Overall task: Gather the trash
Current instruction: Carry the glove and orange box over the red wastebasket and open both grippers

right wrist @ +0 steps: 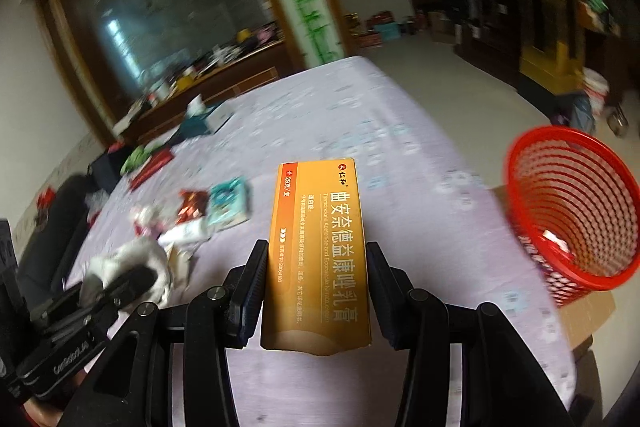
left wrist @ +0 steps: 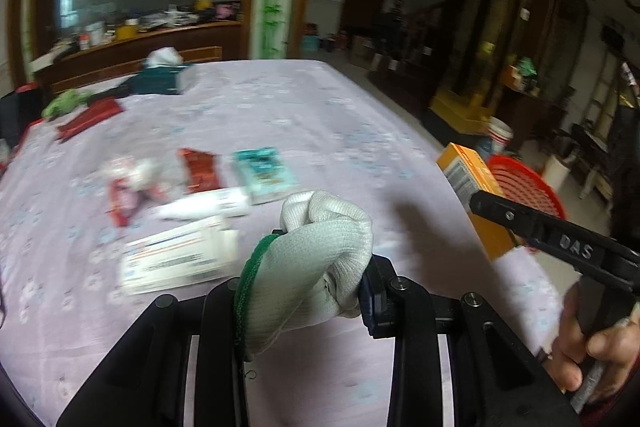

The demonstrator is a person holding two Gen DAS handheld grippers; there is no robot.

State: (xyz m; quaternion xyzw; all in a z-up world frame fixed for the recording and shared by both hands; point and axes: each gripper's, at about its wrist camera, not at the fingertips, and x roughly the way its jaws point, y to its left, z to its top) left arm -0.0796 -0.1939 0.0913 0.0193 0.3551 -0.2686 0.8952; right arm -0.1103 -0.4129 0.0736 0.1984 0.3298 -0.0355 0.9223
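Trash is in both my grippers now. My right gripper (right wrist: 316,291) squeezes a long orange cardboard medicine box (right wrist: 318,251) near its bottom end, one finger on each long side. I think the box is light and stiff, maybe empty, so a hard squeeze could crush it. Holding the sides low down looks good to me.

My left gripper (left wrist: 308,291) is closed on a soft white knitted glove with a green cuff (left wrist: 312,267). It is bunched up and squishy, so it will not break, but loose parts may flop.

A round red plastic mesh basket (right wrist: 576,211) stands to the right, just past the edge of the purple flowery tablecloth (right wrist: 360,123).

More things lie far left on the cloth: a white flat box (left wrist: 176,259), a white tube (left wrist: 208,207), a teal packet (left wrist: 264,175) and a red wrapper (left wrist: 200,169). They look blurry.
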